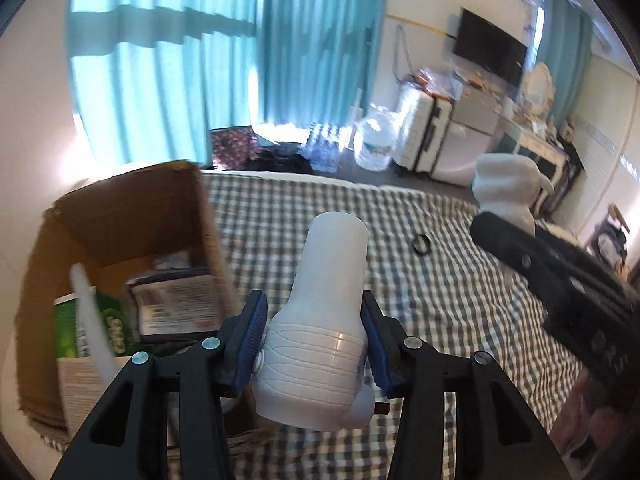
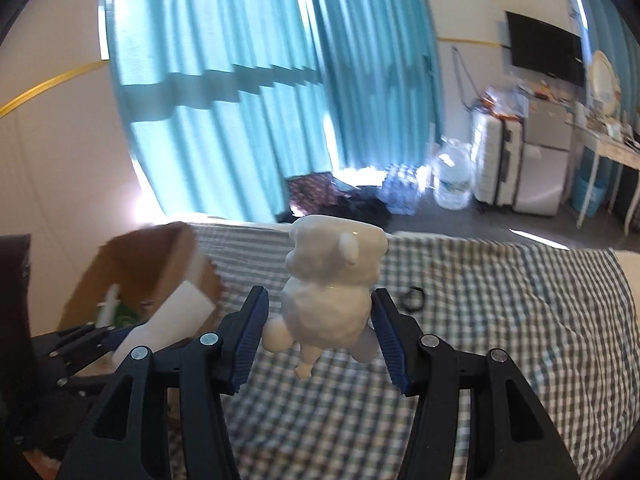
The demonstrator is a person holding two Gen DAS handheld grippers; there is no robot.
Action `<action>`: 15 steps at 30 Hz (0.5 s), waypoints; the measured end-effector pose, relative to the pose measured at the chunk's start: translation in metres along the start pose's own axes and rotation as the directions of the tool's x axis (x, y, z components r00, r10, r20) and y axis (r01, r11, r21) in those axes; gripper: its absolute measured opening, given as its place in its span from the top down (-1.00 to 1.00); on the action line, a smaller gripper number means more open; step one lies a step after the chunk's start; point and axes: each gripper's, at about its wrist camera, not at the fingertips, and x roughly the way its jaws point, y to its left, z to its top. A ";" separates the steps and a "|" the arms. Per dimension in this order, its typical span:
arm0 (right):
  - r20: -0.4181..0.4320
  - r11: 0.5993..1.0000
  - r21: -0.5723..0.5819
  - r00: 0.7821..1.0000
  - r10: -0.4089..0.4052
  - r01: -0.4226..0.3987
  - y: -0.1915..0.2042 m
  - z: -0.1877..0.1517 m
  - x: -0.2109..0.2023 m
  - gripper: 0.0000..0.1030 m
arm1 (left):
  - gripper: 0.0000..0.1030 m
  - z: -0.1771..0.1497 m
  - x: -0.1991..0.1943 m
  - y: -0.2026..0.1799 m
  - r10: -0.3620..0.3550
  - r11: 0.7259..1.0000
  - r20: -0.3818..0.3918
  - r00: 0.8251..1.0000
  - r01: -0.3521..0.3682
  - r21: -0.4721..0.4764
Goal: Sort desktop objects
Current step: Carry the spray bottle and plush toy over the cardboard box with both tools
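Jaws of your left gripper [image 1: 316, 330] clamp a white plastic bottle [image 1: 320, 320], lifted above the checked bedcover [image 1: 440, 300], its far end toward twelve o'clock. Your right gripper [image 2: 320, 330] pinches a white animal figurine [image 2: 332, 284]. The cardboard box [image 1: 120, 232] sits at nine o'clock, a black ring [image 1: 422, 245] at one o'clock.
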 end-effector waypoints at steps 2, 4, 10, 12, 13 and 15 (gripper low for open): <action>0.007 0.998 -0.014 0.998 0.065 -0.065 0.031 0.004 -0.001 -0.03 | 0.07 0.004 -0.007 0.025 0.056 0.998 -0.002 0.998 -0.056 -0.031; -0.007 0.993 -0.041 0.994 0.108 -0.109 0.059 0.004 0.003 -0.03 | 0.07 0.004 -0.013 0.048 0.113 0.992 -0.002 0.994 -0.113 -0.061; -0.064 0.969 -0.123 0.976 0.207 -0.214 0.137 -0.005 0.031 -0.03 | 0.07 -0.005 -0.021 0.119 0.223 0.964 -0.021 0.975 -0.224 -0.140; -0.079 0.961 -0.118 0.967 0.242 -0.250 0.154 -0.009 0.043 -0.04 | 0.07 -0.010 -0.016 0.130 0.217 0.963 -0.036 0.975 -0.220 -0.155; -0.088 0.957 -0.118 0.963 0.255 -0.264 0.158 -0.011 0.047 -0.03 | 0.07 -0.014 -0.012 0.135 0.218 0.962 -0.046 0.975 -0.222 -0.158; -0.107 0.952 -0.131 0.959 0.263 -0.276 0.169 -0.013 0.059 -0.03 | 0.04 -0.020 -0.011 0.141 0.211 0.963 -0.051 0.976 -0.217 -0.159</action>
